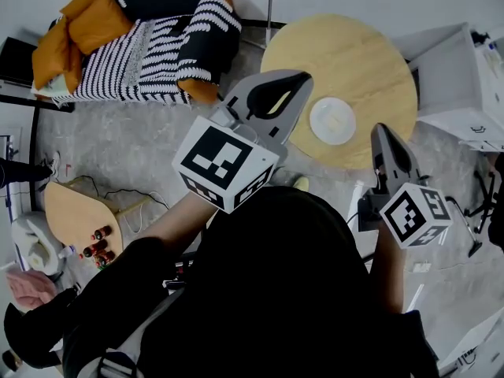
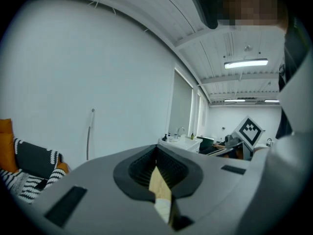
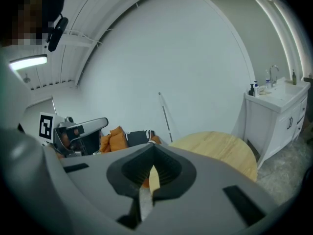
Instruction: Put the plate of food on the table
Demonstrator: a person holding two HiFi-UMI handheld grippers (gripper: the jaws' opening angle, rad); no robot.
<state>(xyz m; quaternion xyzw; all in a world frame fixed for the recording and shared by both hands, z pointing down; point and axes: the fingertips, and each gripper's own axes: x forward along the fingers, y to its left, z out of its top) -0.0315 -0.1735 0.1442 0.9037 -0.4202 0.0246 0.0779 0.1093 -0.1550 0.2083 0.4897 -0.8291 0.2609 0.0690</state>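
In the head view, the plate (image 1: 332, 120) of food sits on the round wooden table (image 1: 370, 46), near the edge closest to you, and neither gripper touches it. Your left gripper (image 1: 305, 75) is held out with its tip over the table's left rim, near the plate. Its jaws are together and hold nothing. Your right gripper (image 1: 381, 129) points at the table's near edge, to the right of the plate and apart from it, with its jaws likewise closed and empty. A sofa (image 1: 150, 46) with a striped throw and orange cushions (image 1: 87, 22) stands at upper left. A white cabinet (image 1: 461, 81) stands right of the table, and a low side table (image 1: 67, 207) with small bottles (image 1: 96, 246) is at lower left.

In the left gripper view, your jaws meet at the tips. Only a thin slit behind them shows a sliver of pale wood, and nothing is caught between the pads. Past them you face a white wall, with the sofa at the far left and the cabinet with its tap in the middle distance. The right gripper's cube (image 2: 250, 130) shows at right.

In the right gripper view, the jaws are pressed tip to tip with nothing between them. The table lies just beyond them to the right, and the cabinet stands further right. The cushions show left of centre, and the left gripper's cube (image 3: 45, 126) is at the far left.
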